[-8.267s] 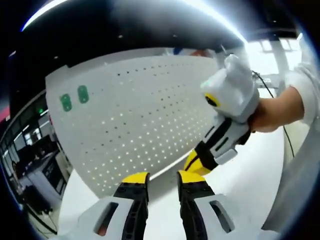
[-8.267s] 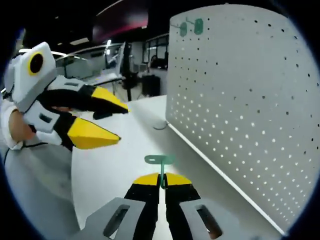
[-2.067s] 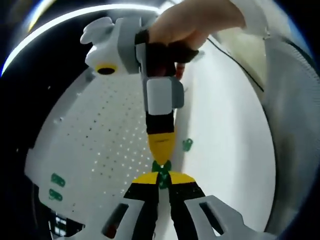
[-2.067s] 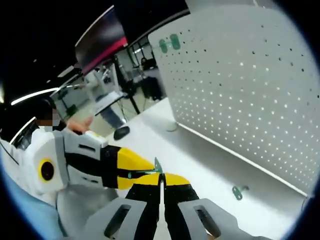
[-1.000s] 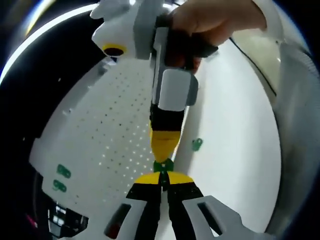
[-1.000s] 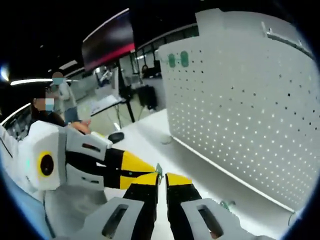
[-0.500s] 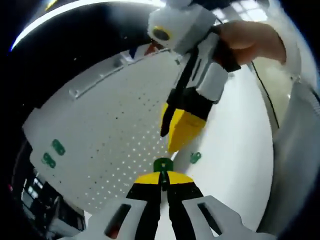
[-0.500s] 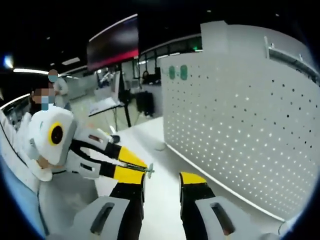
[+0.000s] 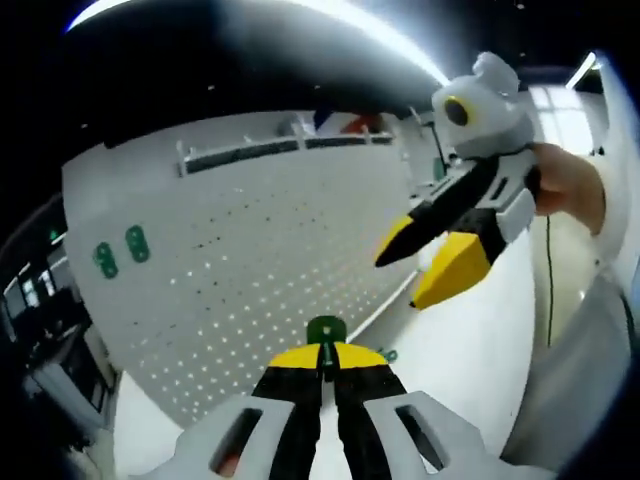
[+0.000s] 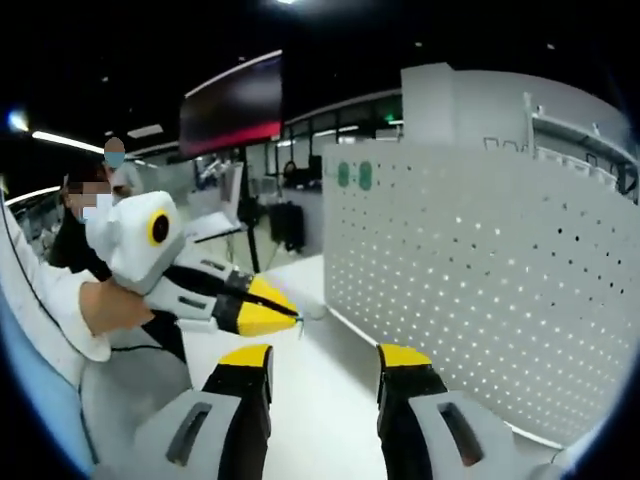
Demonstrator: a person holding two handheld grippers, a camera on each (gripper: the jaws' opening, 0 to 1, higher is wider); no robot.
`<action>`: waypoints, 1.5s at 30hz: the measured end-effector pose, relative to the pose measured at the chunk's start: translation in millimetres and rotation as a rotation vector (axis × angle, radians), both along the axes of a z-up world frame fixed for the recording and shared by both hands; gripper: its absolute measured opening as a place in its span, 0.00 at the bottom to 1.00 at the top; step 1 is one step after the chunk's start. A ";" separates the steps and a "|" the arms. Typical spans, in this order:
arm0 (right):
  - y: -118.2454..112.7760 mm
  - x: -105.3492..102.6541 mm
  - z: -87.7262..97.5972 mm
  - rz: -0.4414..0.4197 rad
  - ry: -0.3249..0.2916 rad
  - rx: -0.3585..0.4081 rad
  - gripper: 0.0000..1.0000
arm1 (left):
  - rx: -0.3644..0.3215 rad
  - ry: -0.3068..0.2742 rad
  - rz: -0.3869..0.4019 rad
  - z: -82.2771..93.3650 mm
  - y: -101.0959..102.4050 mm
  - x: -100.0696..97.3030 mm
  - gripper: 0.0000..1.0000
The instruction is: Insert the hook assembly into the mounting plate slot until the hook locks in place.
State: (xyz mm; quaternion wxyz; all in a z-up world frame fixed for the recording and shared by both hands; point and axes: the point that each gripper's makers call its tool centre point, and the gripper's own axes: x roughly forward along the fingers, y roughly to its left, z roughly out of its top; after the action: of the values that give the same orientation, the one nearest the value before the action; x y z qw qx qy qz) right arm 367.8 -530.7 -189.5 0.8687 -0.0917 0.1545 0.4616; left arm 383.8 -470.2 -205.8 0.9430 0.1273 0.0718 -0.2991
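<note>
Left gripper (image 9: 322, 352) pinches green hook (image 9: 324, 329) (right gripper (image 10: 322, 358) agape).

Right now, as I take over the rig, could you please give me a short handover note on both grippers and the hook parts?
Left hand-held gripper: shut on a green hook, held up facing the white pegboard.
Right hand-held gripper: open, holding nothing.
Two green hooks already sit in the pegboard near its upper corner. Another green piece lies on the white table by the board's foot.
Done: the hook is gripped in the left gripper.
Left: push this hook into a pegboard slot until it locks.
</note>
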 end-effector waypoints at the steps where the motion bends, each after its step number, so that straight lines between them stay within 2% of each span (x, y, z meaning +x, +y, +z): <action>1: -1.0 -0.4 1.8 -0.004 -0.003 0.004 0.41 | -0.010 -0.005 0.008 2.8 1.7 1.4 0.03; 5: -5.1 -0.1 12.7 -0.023 -0.041 0.022 0.43 | -0.048 -0.031 0.053 16.6 8.0 8.0 0.03; 17: -19.2 3.9 35.0 -0.058 -0.091 0.079 0.47 | -0.118 -0.113 0.161 58.2 25.0 31.9 0.03; 22: -23.1 5.4 42.9 -0.063 -0.107 0.092 0.51 | -0.171 -0.152 0.210 80.8 34.8 48.2 0.03; 25: -26.0 6.5 49.0 -0.067 -0.123 0.101 0.52 | -0.175 -0.175 0.230 90.4 37.2 56.6 0.03; 38: -39.9 14.3 61.1 -0.097 -0.145 0.123 0.54 | -0.230 -0.235 0.320 119.0 41.4 96.9 0.03; 40: -42.3 15.0 62.4 -0.102 -0.149 0.124 0.54 | -0.266 -0.234 0.336 123.7 42.8 102.7 0.03; 45: -48.7 15.9 67.5 -0.115 -0.160 0.128 0.55 | -0.285 -0.242 0.371 127.7 46.6 118.4 0.03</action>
State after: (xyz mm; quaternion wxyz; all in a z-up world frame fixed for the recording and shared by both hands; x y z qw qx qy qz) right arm 383.6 -579.4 -122.1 0.9073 -0.0634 0.0600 0.4113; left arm 502.2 -423.6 -78.1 0.9918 0.0128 -0.0621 -0.1108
